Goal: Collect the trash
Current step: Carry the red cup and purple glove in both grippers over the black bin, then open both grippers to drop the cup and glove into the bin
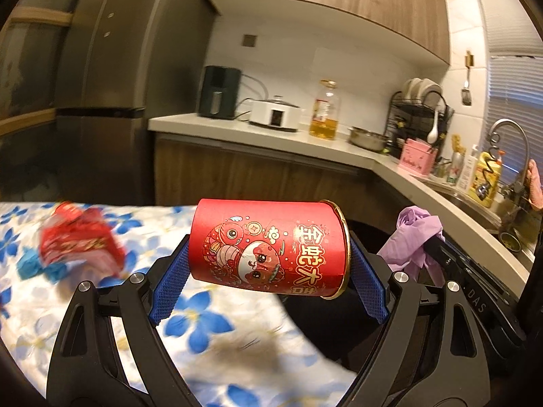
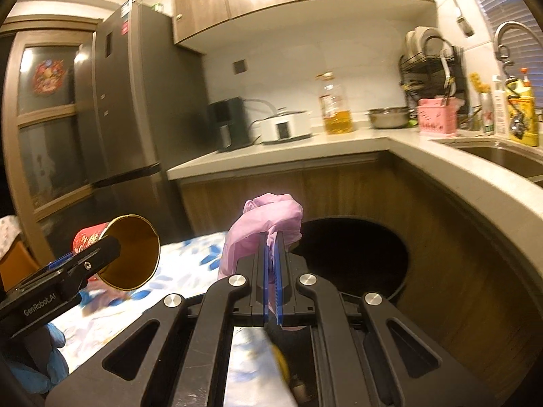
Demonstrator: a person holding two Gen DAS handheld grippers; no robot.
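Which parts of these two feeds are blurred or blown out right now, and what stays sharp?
Left wrist view: red cup in the left gripper sharp; red wrapper and floral cloth motion-smeared; ceiling glare top centre. Right wrist view: purple glove in the right gripper sharp, cabinet underside blown out, edges fisheye-bent.

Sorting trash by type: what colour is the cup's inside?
Gold, seen best in the right wrist view, inside the cup.

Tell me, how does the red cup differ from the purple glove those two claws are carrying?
The red cup is stiff and printed with cartoons; the purple glove is plain, limp and crumpled. The cup lies sideways across the left gripper, whose jaws stand wide around it; the glove is pinched in the right gripper, jaws nearly together, and flops over the fingertips. Both are held up in the air.
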